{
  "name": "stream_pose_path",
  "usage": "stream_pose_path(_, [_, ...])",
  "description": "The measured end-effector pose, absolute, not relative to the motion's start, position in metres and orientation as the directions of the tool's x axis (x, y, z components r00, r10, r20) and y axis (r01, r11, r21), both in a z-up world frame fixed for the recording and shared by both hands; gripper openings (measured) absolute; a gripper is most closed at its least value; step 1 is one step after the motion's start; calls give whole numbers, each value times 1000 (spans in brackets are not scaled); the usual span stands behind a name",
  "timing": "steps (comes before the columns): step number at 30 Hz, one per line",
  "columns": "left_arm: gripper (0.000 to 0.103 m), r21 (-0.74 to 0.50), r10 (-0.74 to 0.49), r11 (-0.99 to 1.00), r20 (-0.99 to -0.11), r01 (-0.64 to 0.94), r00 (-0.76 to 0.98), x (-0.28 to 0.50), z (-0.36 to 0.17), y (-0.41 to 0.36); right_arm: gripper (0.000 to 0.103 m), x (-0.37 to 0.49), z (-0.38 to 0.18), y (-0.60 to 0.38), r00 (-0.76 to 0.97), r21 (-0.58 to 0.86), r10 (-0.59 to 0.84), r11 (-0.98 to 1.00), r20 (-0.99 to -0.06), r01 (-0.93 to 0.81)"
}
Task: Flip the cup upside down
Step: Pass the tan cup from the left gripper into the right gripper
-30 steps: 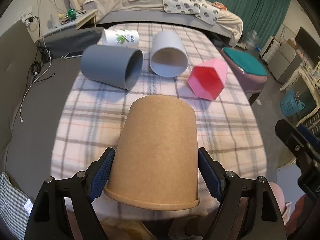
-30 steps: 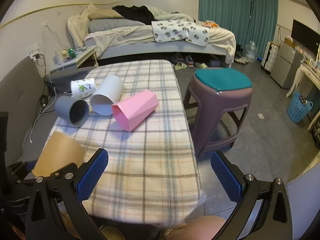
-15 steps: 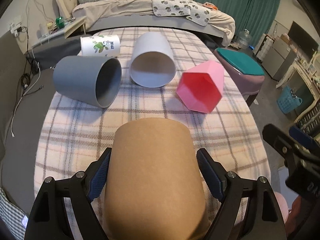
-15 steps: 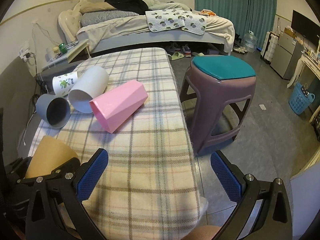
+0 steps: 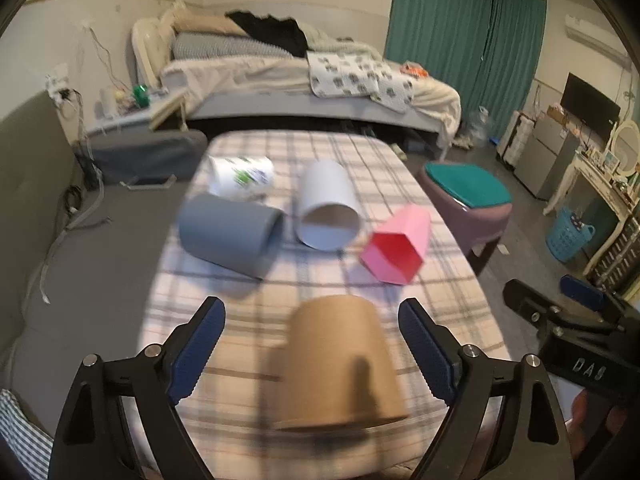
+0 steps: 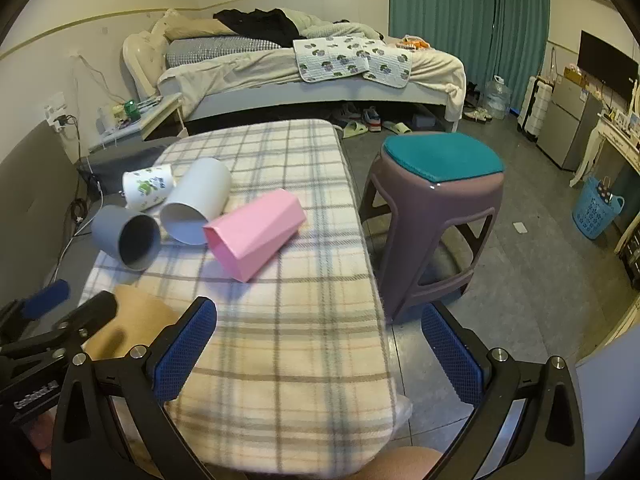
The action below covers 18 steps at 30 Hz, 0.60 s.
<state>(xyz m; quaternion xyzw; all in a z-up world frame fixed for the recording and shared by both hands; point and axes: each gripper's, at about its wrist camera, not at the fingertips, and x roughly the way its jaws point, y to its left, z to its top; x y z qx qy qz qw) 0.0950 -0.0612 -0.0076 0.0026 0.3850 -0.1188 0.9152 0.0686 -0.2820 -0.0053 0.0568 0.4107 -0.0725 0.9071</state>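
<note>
A brown paper cup (image 5: 340, 364) stands upside down, rim down, on the plaid-covered table (image 5: 280, 316) near its front edge. My left gripper (image 5: 316, 344) is open, its blue-padded fingers apart on either side of the cup and not touching it. The cup also shows at the lower left in the right wrist view (image 6: 132, 328), partly hidden behind the left gripper. My right gripper (image 6: 320, 348) is open and empty over the table's front right edge.
A grey cup (image 5: 228, 234), a white cup (image 5: 326, 206), a pink hexagonal cup (image 5: 396, 246) and a printed white cup (image 5: 242, 176) lie on their sides further back. A purple stool with a teal top (image 6: 432, 204) stands right of the table. A bed is behind.
My left gripper has opened and let go of the brown cup, then drawn back and tilted up. The cup now stands rim down on the table. The right gripper shifted slightly.
</note>
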Motion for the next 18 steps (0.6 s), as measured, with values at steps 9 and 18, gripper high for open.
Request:
stream_pose_path(9, [92, 31, -90, 990, -618, 138, 781, 78, -13, 6, 103, 72, 6, -224, 643, -9, -74, 995, -763, 103])
stream_pose_path(18, [92, 53, -29, 996, -621, 79, 783, 87, -39, 36, 103, 105, -9, -173, 508, 57, 41, 998, -860, 15])
